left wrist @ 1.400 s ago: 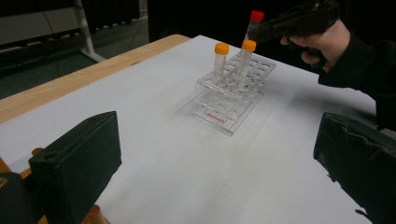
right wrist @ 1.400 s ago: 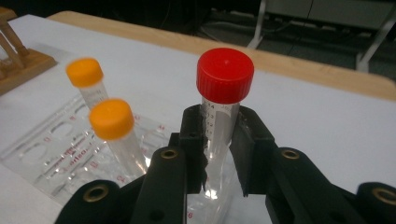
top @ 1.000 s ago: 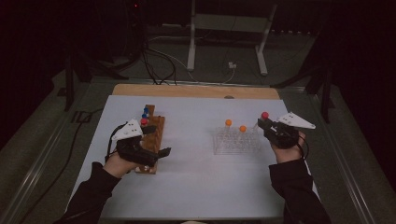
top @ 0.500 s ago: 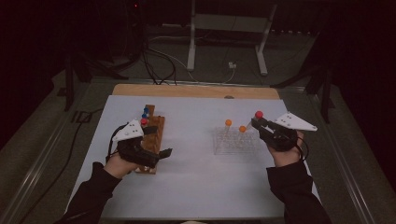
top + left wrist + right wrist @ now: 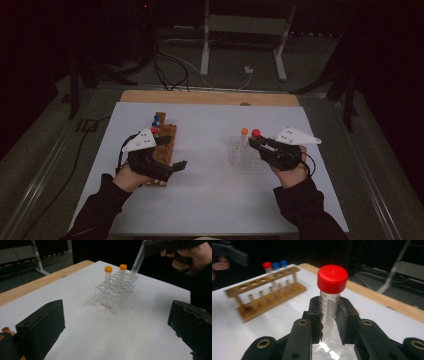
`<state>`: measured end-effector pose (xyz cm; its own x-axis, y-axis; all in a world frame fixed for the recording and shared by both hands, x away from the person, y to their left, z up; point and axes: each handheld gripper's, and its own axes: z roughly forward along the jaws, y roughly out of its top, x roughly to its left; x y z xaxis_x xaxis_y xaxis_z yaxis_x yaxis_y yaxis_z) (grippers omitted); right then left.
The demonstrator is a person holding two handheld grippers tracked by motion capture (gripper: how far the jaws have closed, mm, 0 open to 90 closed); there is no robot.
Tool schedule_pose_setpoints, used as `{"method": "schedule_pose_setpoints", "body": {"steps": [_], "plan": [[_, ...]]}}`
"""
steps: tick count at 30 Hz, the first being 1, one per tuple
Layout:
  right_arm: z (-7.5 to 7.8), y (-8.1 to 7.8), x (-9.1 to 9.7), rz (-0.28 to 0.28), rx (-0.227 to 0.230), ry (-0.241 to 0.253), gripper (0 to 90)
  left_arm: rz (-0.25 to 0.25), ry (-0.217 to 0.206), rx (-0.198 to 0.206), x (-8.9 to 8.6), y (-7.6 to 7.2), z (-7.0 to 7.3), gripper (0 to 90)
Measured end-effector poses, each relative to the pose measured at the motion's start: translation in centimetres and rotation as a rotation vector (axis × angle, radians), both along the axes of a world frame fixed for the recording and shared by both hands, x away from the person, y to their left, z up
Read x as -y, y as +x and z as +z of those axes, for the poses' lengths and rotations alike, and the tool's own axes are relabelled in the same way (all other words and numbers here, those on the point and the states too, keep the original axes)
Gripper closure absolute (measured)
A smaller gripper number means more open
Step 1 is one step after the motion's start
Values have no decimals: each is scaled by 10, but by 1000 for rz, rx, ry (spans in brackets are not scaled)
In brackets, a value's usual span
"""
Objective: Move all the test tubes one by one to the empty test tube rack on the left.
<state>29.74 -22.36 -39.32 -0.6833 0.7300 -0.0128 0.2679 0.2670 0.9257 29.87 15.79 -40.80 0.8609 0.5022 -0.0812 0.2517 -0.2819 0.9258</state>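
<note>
High view: your right hand-held gripper (image 5: 256,141) clamps the red-capped tube (image 5: 255,133) above the clear rack (image 5: 242,152) on the surface (image 5: 210,200).

Left gripper view: jaws apart, nothing between; tube tip meets the rack's far corner.

Right gripper view: pads pinch the tube, wooden rack (image 5: 265,296) beyond.

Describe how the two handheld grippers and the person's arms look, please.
Both grippers, the left gripper and the right gripper, are black, each with a pale grey three-cornered plate on top and a thin dark cable trailing from it. The jaws are blocky black pieces; brass-coloured rings sit in the linkage behind them. The person wears dark long sleeves.
</note>
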Motion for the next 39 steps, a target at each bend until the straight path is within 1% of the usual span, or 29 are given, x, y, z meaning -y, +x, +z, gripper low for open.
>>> {"method": "schedule_pose_setpoints", "body": {"steps": [4, 5, 9, 12, 13, 14, 18, 21, 24, 25, 29, 30, 32, 34, 36, 37, 39], "plan": [[-7, -5, -17, 61, -20, -16, 744, -17, -3, 2, 5, -3, 2, 18], [-9, -6, -21, 74, -23, -24, 744, -21, 2, 7, 6, -4, 3, 18], [-16, -9, -34, 117, -45, -45, 744, -48, -2, 5, 12, -8, 5, 18], [-21, -11, -42, 144, -56, -59, 744, -70, 6, 7, 18, -10, 6, 19], [-23, -12, -45, 153, -58, -65, 744, -74, 4, 10, 19, -11, 7, 19], [-24, -12, -47, 163, -61, -69, 744, -82, -3, 3, 21, -11, 7, 21], [-26, -16, -54, 189, -70, -78, 744, -105, -5, 1, 28, -13, 9, 22], [-29, -18, -60, 211, -78, -85, 744, -120, -16, -8, 34, -15, 10, 23], [-32, -21, -66, 235, -85, -96, 744, -137, -17, -4, 40, -16, 11, 39], [-32, -21, -68, 240, -84, -100, 744, -143, -19, -9, 41, -17, 11, 44], [-34, -24, -73, 258, -93, -99, 744, -158, -17, -10, 48, -17, 10, 60], [-34, -24, -74, 264, -92, -103, 744, -155, -16, -9, 50, -18, 10, 74], [-35, -25, -76, 271, -96, -104, 744, -166, -16, -10, 52, -18, 9, 89], [-35, -26, -77, 277, -97, -103, 744, -168, -10, -10, 54, -18, 8, 149], [-35, -26, -78, 282, -96, -105, 744, -167, -7, -11, 56, -17, 6, 181], [-35, -26, -78, 283, -98, -104, 744, -169, -11, -14, 57, -17, 5, 221], [-35, -27, -79, 287, -97, -105, 743, -172, -3, -12, 60, -16, 3, 271]]}}
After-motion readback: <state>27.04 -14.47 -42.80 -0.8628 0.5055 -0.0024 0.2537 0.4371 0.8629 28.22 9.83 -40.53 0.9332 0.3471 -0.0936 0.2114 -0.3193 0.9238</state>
